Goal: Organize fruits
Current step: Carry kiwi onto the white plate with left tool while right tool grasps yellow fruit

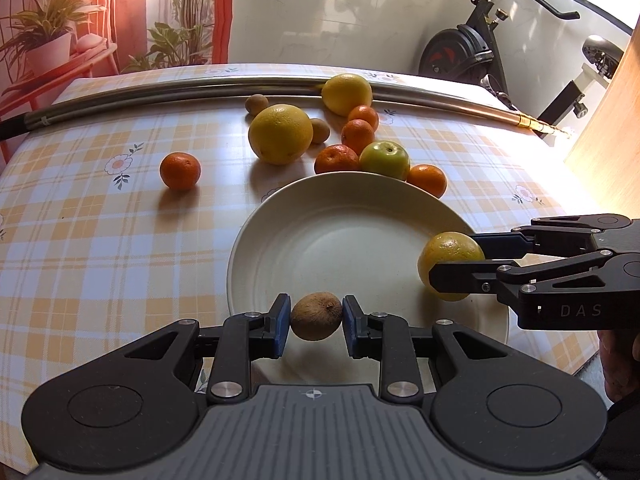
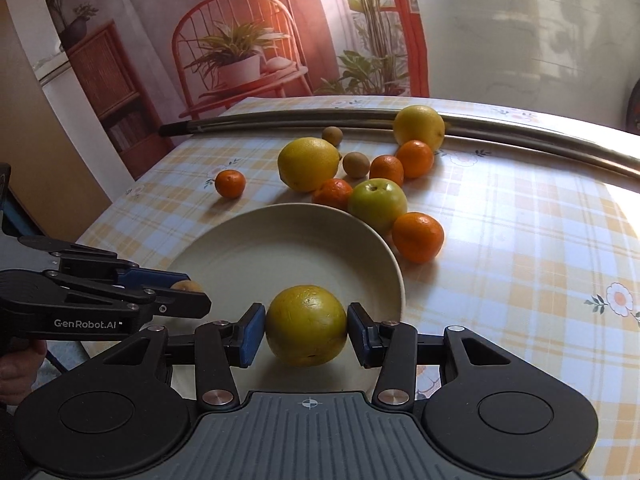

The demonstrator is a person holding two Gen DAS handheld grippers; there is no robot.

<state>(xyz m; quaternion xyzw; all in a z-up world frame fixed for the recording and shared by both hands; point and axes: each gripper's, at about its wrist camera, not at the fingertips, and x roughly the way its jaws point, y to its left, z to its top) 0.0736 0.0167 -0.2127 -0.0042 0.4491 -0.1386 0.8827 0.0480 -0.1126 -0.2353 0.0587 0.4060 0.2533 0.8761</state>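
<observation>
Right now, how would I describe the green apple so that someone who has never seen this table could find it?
Start at the big white plate on the checked tablecloth. At its far rim sits a cluster of fruit; the green apple lies against that rim, between two tangerines. It is the only green fruit there.

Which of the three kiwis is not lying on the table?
The kiwi clamped in the left gripper over the plate. The other two kiwis lie on the tablecloth beside the big yellow citrus.
</observation>
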